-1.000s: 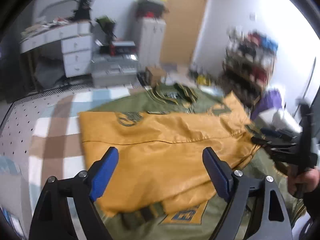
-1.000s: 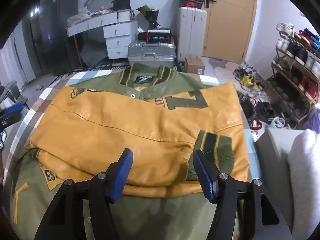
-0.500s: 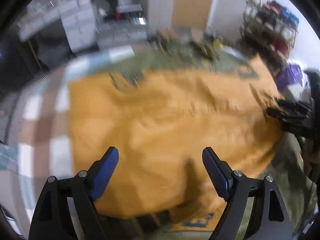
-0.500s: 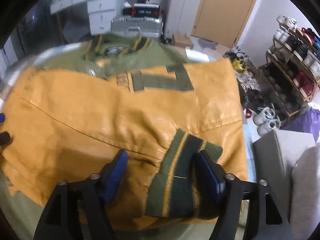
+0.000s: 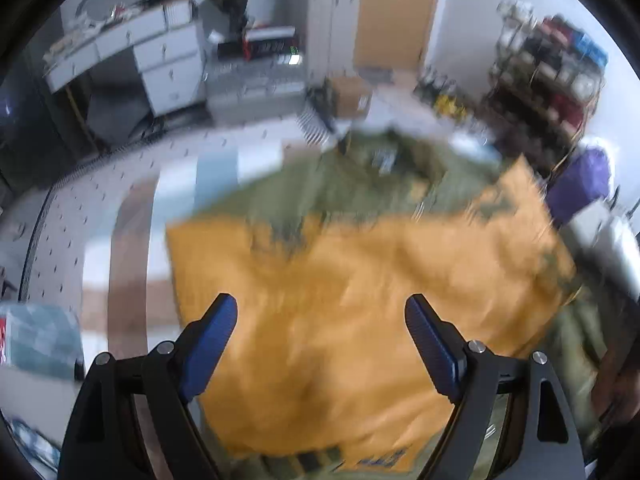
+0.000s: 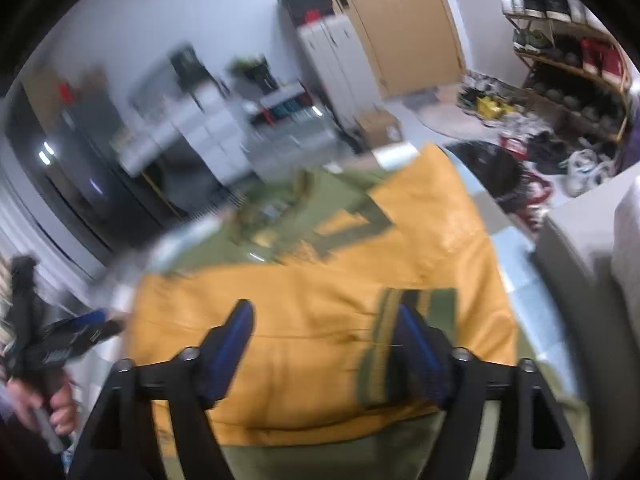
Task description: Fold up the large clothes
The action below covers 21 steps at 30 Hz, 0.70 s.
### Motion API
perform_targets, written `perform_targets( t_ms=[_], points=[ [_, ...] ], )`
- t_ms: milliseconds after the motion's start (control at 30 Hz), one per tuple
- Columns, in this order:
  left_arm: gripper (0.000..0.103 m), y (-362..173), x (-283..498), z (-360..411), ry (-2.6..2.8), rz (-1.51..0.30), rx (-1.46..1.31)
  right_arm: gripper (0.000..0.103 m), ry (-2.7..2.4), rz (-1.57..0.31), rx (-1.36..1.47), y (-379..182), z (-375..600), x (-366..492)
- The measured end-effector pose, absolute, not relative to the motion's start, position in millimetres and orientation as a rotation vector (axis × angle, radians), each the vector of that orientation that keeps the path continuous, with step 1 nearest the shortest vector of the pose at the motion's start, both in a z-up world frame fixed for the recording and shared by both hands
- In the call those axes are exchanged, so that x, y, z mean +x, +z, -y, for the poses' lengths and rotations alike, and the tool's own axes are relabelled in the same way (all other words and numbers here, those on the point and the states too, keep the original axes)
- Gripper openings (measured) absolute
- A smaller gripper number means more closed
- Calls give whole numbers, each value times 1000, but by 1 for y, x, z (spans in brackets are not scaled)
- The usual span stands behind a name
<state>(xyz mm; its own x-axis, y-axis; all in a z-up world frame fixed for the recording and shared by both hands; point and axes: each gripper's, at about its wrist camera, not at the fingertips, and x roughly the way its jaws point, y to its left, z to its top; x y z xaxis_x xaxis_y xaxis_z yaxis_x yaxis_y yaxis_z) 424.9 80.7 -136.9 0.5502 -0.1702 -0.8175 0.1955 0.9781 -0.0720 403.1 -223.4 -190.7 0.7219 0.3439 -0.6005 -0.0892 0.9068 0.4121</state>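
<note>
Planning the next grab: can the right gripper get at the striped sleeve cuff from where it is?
Probably yes. The right gripper hangs just above the striped cuff, jaws opening with nothing pinched, and its right-hand finger already overlaps the cuff. Nothing lies over the cuff on the jacket.

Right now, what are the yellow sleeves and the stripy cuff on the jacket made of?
The yellow sleeves look like leather or fake leather: smooth, with a slight shine and stiff creases. The stripy cuff looks like ribbed knit, dull and soft. The blur leaves both uncertain.

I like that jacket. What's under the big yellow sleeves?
Green jacket body shows around the yellow sleeves; beneath them it is covered. The jacket lies on a checked blanket.
</note>
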Motion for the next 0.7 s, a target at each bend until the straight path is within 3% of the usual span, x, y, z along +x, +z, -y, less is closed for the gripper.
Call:
perform_targets(
  t_ms=[133,200,600,700],
  points=[
    [85,-110,477,-54,-214,-962,-7,92,337,-620,460,-191,220,382],
    [85,-113,506,-35,-216,-977,0,93,413,-570,535,-205,224,372],
    [84,-221,631,9,-166,-1144,127,100,490,-530,696,-219,244,357],
    [62,-227,635,10,-175,-1156,151,100,494,-536,698,-220,243,356]
  ],
)
